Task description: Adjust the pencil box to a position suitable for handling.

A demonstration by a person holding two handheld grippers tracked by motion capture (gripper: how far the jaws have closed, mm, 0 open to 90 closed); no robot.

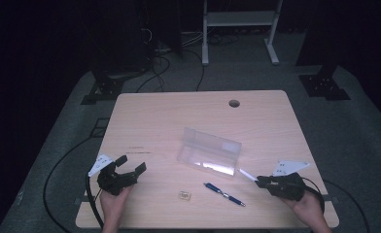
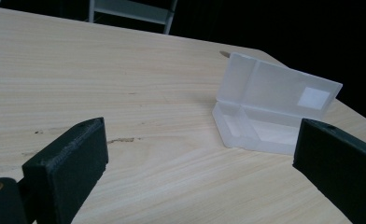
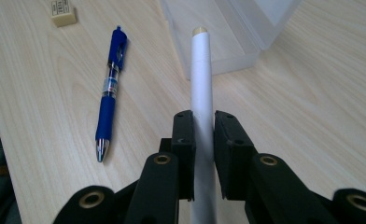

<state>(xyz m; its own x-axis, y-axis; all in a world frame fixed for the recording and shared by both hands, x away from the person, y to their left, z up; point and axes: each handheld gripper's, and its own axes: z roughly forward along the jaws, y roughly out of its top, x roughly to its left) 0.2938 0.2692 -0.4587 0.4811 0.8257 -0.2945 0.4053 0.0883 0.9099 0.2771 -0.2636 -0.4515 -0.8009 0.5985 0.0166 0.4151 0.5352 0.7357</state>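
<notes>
A clear plastic case [image 1: 209, 152] lies on the wooden table with its lid standing up; it also appears as the case [image 2: 270, 112] and the case [image 3: 223, 32]. My right gripper [image 1: 262, 181] is shut on a white pen [image 3: 202, 88], whose tip points toward the case and hovers at its near edge. The same white pen [image 1: 247, 174] sticks out to the left of the jaws. A blue pen [image 1: 224, 194] lies on the table in front of the case, also seen as the blue pen [image 3: 110, 93]. My left gripper [image 1: 130, 164] rests open at the table's left front, nothing between its jaws.
A small beige eraser [image 1: 184, 195] lies near the front edge, left of the blue pen; it shows as the eraser [image 3: 63, 13] too. A cable hole [image 1: 234, 103] sits at the table's far side. Cables and stand legs lie on the floor beyond.
</notes>
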